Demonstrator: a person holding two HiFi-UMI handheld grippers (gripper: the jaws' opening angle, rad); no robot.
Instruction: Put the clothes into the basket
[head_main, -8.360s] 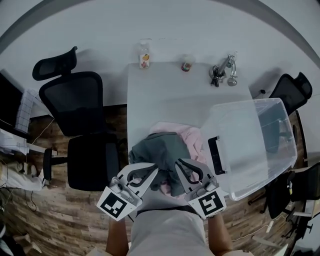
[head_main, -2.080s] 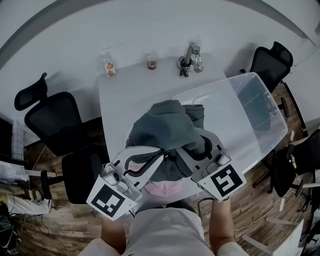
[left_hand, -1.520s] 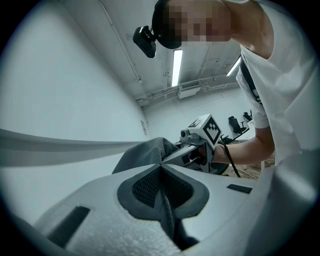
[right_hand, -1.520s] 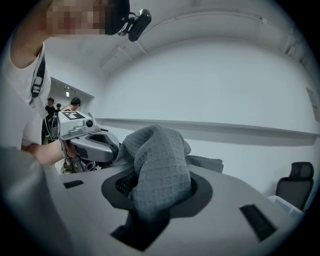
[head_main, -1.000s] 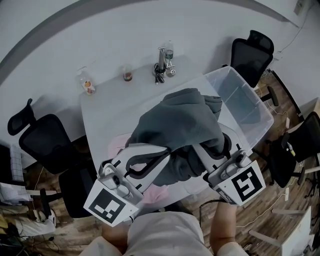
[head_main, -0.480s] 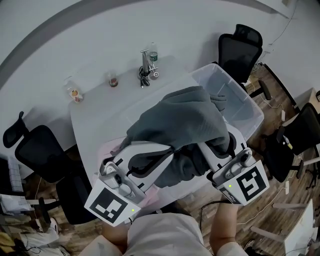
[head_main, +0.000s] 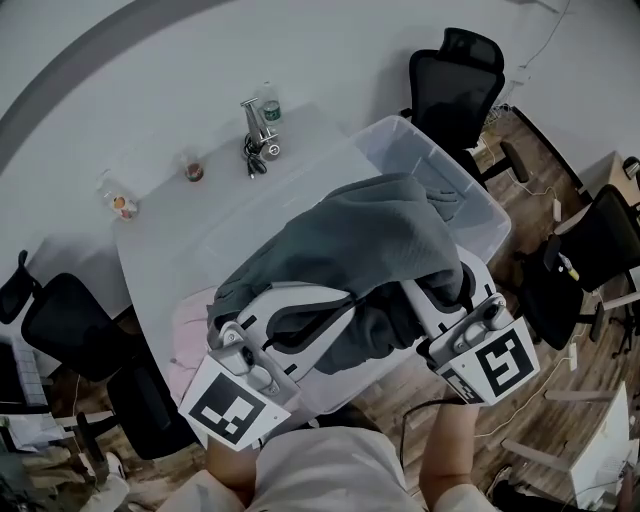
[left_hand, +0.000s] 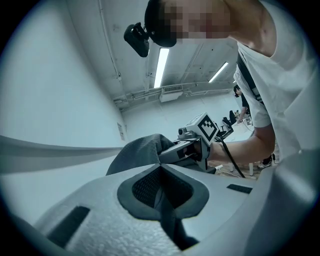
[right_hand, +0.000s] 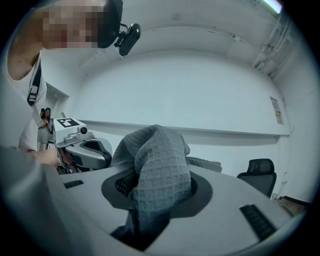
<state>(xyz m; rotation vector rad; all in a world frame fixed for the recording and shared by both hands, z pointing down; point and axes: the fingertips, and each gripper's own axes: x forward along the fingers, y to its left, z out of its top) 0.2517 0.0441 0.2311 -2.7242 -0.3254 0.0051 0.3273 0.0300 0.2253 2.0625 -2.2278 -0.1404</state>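
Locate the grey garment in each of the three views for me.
Head view: grey garment at centre, hung between left gripper and right gripper.
Left gripper view: garment at centre, fold pinched in the gripper, bulk beyond.
Right gripper view: garment lower centre, bunched in the gripper.
Shared landmark: the person's white shirt, in all three.
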